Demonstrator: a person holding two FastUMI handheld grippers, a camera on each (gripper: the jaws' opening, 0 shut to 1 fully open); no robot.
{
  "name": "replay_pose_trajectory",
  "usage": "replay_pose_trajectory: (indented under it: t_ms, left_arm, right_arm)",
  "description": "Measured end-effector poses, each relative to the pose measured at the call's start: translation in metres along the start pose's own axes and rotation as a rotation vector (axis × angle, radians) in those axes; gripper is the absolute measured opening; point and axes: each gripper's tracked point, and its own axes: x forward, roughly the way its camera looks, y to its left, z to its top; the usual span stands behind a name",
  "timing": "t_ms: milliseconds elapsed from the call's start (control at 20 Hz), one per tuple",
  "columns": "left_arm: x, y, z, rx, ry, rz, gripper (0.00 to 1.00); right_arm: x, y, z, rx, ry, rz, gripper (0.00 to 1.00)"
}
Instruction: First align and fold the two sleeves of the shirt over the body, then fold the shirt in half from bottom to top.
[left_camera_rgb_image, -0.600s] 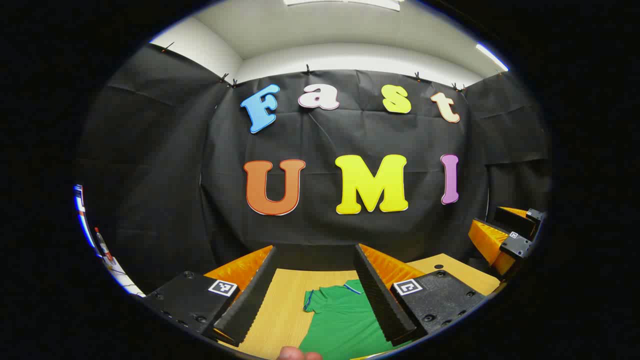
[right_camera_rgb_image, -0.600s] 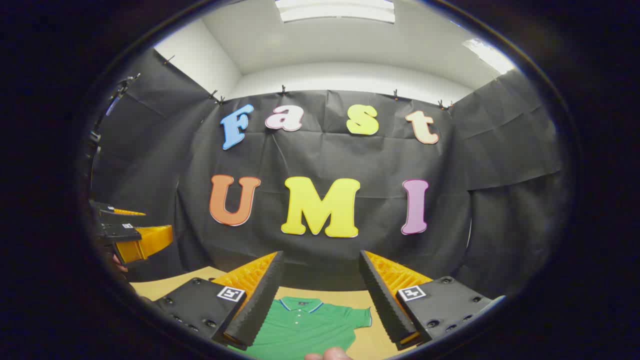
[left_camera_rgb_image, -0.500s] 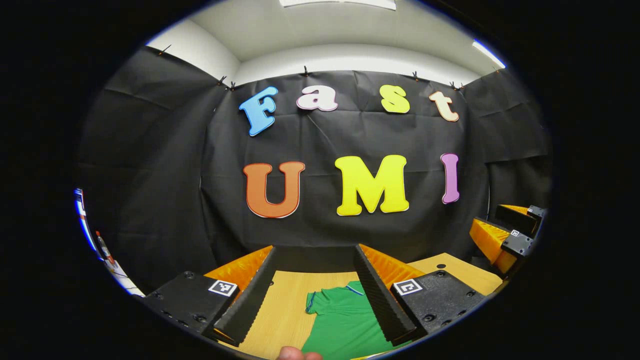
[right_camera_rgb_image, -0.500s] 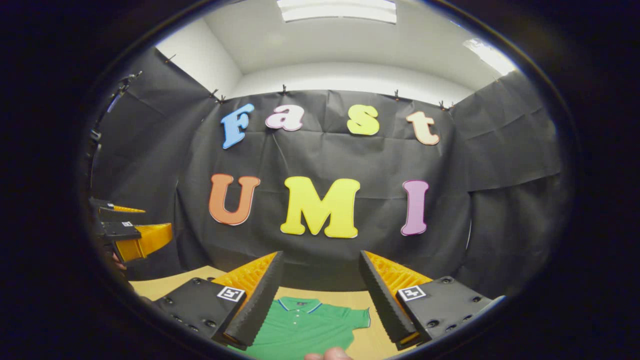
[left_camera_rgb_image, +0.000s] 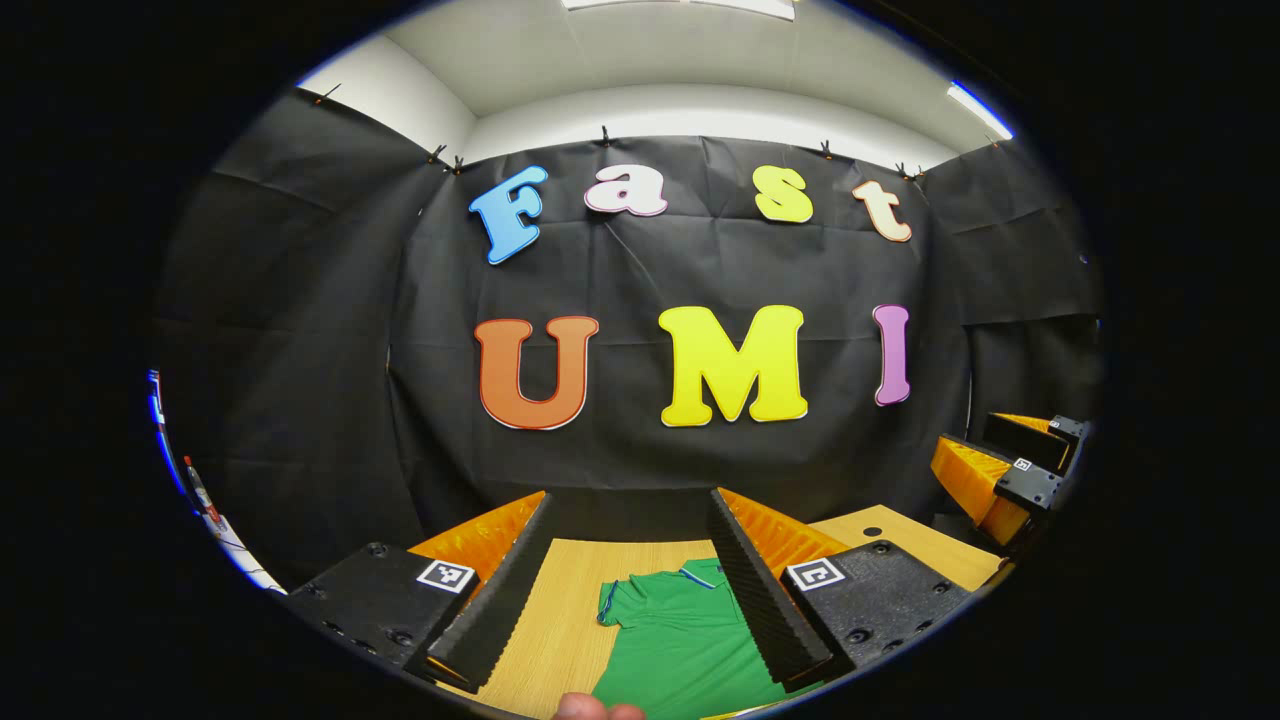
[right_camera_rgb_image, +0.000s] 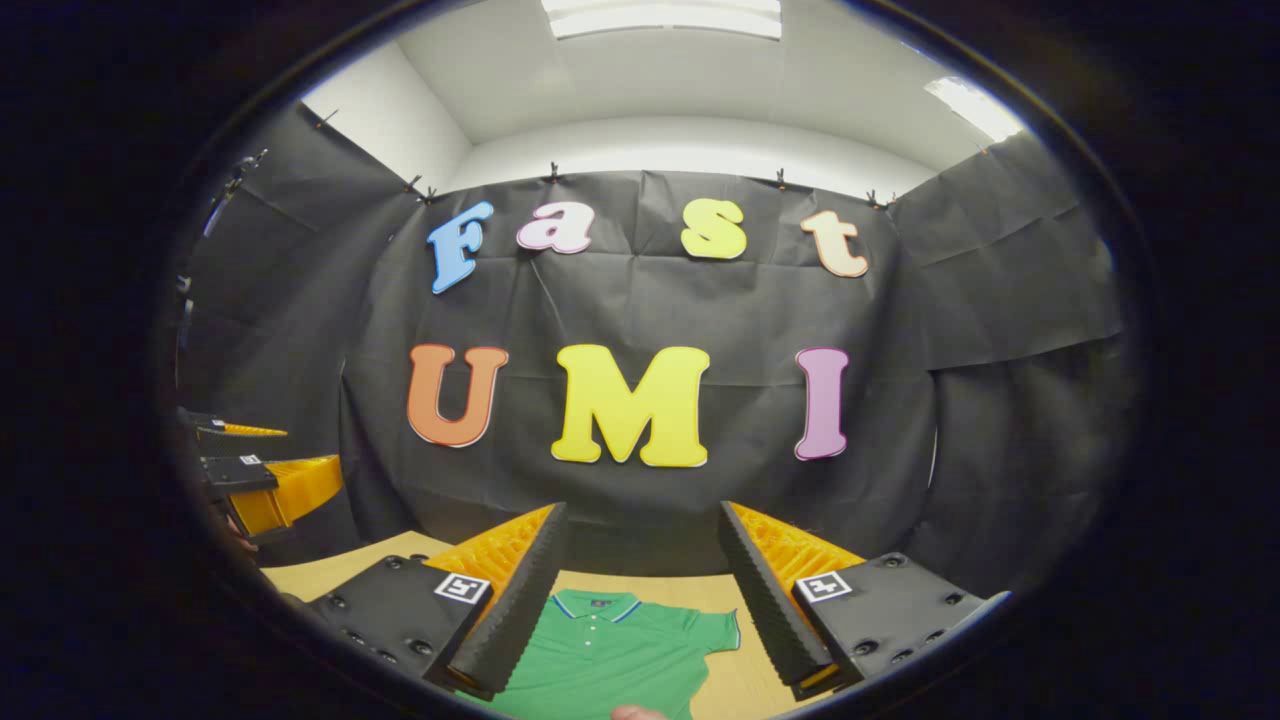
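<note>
Left gripper view: left tongs (left_camera_rgb_image: 628, 575) are held spread wide, nothing pinched, above the desk (left_camera_rgb_image: 560, 600). The green shirt (left_camera_rgb_image: 680, 640) is seen lying flat on the desk, below and ahead of the tongs, in the gap between the two fingers and nearer the right-hand finger, which covers part of it. One short sleeve (left_camera_rgb_image: 620, 603) is spread toward the left-hand finger; the collar edge is seen beside the right-hand finger. A fingertip (left_camera_rgb_image: 597, 708) of the holding hand is seen at the bottom edge. The right tongs (left_camera_rgb_image: 1010, 465) are seen far off to the right, raised over the desk edge, fingers apart.

Right gripper view: right tongs (right_camera_rgb_image: 640, 580) are likewise spread wide with nothing between the fingers. The shirt (right_camera_rgb_image: 610, 655) is seen below them on the desk (right_camera_rgb_image: 730, 680), collar (right_camera_rgb_image: 598, 604) pointing away, roughly centred in the gap; one sleeve (right_camera_rgb_image: 718, 630) reaches toward the right-hand finger, the other side is hidden behind the left-hand finger. The left tongs (right_camera_rgb_image: 255, 470) are seen far off to the left, fingers apart.
</note>
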Motion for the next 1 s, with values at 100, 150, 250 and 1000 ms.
replay_pose_trajectory:
  t_ms: [100,150,250,1000]
  left_arm:
    - [0.002,-0.002,0.000,0.006,0.000,-0.007,0.97]
    - [0.002,-0.004,0.000,0.007,-0.001,-0.013,0.97]
    - [0.003,-0.004,0.002,0.015,-0.008,-0.017,0.97]
    - [0.019,-0.032,-0.017,-0.004,0.020,-0.055,0.97]
  right_arm:
    - [0.000,-0.001,-0.002,0.000,0.009,-0.005,0.93]
    - [0.000,-0.003,-0.003,-0.002,0.011,-0.007,0.93]
    - [0.001,-0.008,-0.003,0.001,0.014,-0.018,0.95]
    - [0.014,-0.037,-0.024,-0.024,0.071,-0.026,0.93]
